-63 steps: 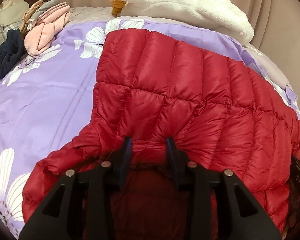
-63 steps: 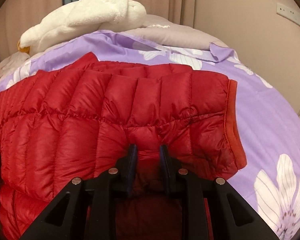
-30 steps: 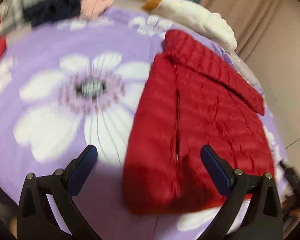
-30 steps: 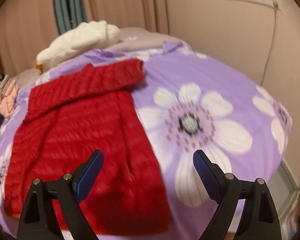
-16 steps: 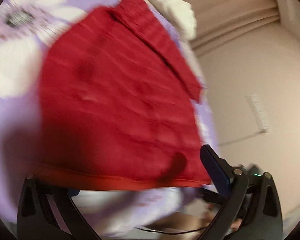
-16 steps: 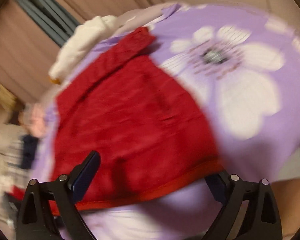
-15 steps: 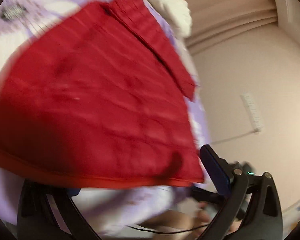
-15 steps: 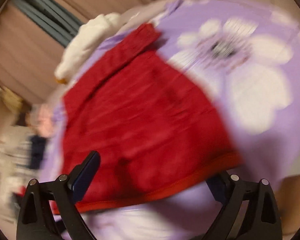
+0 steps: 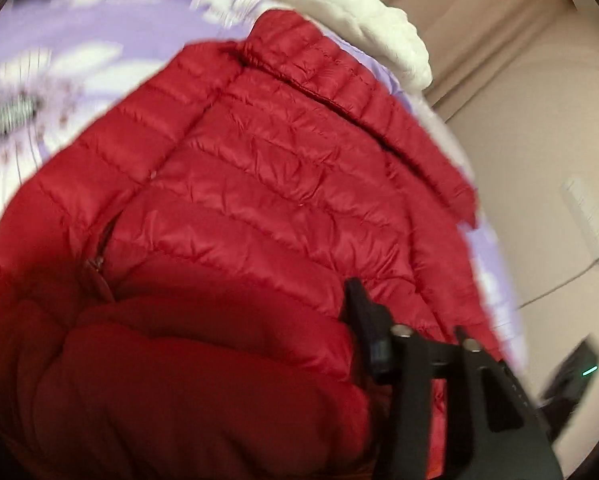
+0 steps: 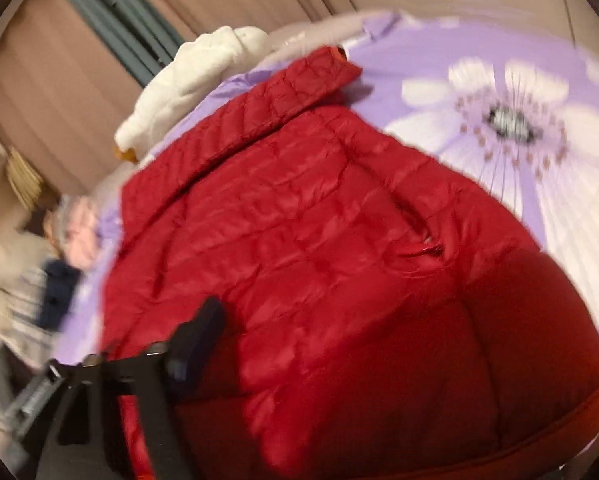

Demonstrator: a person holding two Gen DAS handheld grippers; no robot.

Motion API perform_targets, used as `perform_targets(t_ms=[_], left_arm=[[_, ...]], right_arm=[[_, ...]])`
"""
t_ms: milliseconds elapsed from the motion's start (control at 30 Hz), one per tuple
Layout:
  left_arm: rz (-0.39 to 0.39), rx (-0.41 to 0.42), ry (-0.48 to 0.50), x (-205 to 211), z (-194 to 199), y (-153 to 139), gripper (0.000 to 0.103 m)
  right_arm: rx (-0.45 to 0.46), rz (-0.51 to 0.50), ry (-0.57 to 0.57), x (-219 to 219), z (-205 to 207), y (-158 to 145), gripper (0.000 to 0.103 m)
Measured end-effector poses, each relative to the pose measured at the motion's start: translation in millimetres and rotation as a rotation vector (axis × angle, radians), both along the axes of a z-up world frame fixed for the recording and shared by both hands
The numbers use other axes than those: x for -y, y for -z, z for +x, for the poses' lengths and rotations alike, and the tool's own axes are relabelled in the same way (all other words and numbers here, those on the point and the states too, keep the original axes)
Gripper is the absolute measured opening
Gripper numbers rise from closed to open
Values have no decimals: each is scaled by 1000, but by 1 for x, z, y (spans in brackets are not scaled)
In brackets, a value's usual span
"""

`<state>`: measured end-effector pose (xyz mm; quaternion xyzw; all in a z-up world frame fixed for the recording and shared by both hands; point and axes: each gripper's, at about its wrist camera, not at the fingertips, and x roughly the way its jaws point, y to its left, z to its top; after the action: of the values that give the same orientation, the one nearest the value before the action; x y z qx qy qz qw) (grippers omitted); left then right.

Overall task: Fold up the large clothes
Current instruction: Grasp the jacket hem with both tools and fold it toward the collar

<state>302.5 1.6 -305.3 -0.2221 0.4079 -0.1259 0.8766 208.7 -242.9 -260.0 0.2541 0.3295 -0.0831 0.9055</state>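
Note:
A red quilted down jacket lies on the purple flowered bedsheet, sleeves folded across its top. It also fills the right wrist view. In the left wrist view its hem bulges up over the left gripper; only the right finger shows, the other is hidden under red fabric. In the right wrist view only the left finger shows; the hem covers the other. Both grippers sit at the jacket's near hem, fabric between the fingers; the jaw gap is hidden in both.
A white fleece garment lies at the head of the bed, also in the right wrist view. Pink, navy and plaid clothes are piled at the bed's left side. Curtains and a beige wall stand behind. A wall socket strip is at right.
Both grippers, open above the bed a second ago, have dropped to the jacket's near hem. The hem now bulges up over the fingers.

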Motion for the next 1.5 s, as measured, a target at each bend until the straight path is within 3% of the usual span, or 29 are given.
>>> perform_targets(t_ms=[100, 200, 367, 500, 600, 800, 1000, 1233, 1367, 1500], left_arm=[[103, 53, -20, 12, -5, 1, 36], [132, 67, -44, 16, -1, 2, 33], [177, 86, -50, 4, -8, -1, 27], [312, 170, -38, 12, -27, -21, 16], [349, 262, -29, 11, -45, -46, 14], [350, 430, -50, 4, -84, -105, 14], [302, 505, -54, -11, -122, -144, 15], [370, 597, -62, -7, -144, -151, 15], [366, 552, -64, -8, -127, -147, 16], [405, 577, -63, 1, -103, -149, 18]], right_arm=[[6, -85, 16, 0, 0, 3, 43], [0, -84, 23, 4, 3, 4, 29], [-8, -120, 10, 1, 5, 3, 24], [-11, -121, -14, -1, 1, -8, 15], [29, -88, -8, 2, -10, -24, 13], [207, -147, -28, -4, -54, -91, 12], [313, -138, -35, -7, -93, -134, 12], [366, -178, -36, -15, -106, -152, 12], [332, -194, -37, -16, -88, -147, 12], [332, -213, -43, -13, -72, -148, 12]])
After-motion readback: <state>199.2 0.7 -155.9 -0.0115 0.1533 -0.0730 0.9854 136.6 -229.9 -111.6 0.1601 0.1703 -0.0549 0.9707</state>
